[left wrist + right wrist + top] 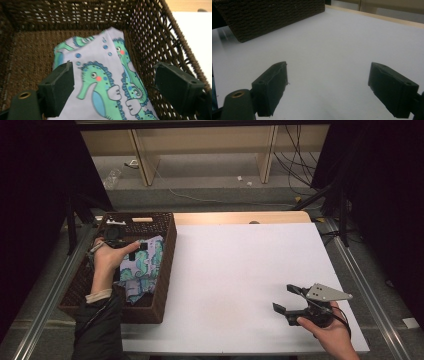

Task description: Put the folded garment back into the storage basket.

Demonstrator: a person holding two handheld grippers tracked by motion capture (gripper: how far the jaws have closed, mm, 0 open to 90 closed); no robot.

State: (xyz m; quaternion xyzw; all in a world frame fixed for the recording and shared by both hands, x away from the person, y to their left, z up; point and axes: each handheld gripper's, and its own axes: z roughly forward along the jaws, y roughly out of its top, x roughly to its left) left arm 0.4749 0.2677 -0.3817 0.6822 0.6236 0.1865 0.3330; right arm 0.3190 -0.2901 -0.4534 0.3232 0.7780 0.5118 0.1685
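The left tool [113, 90] hangs wide open, gripping nothing, directly above the seahorse-print cloth [105, 82], which lies in the wicker basket [167, 270] at the counter's left. The right tool [292, 300], open and empty, is well apart.

Item count, by kind:

- Woven baskets: one. The dark brown wicker basket [162, 270] stands at the left edge of the tabletop [240, 270].
- Cloths: one. A pale printed cloth [100, 82] lies inside the basket. At least three green seahorse figures are countable on its visible surface in the left gripper view; others are cut off by folds.
- Tongs: two sets. The left tongs [116, 236] are over the basket; the right tongs [290, 299] are over the bare tabletop. Each set has two black jaws, four in total.
- Hands: two, one on each set of tongs.
- Tabletops: one, with a white surface.
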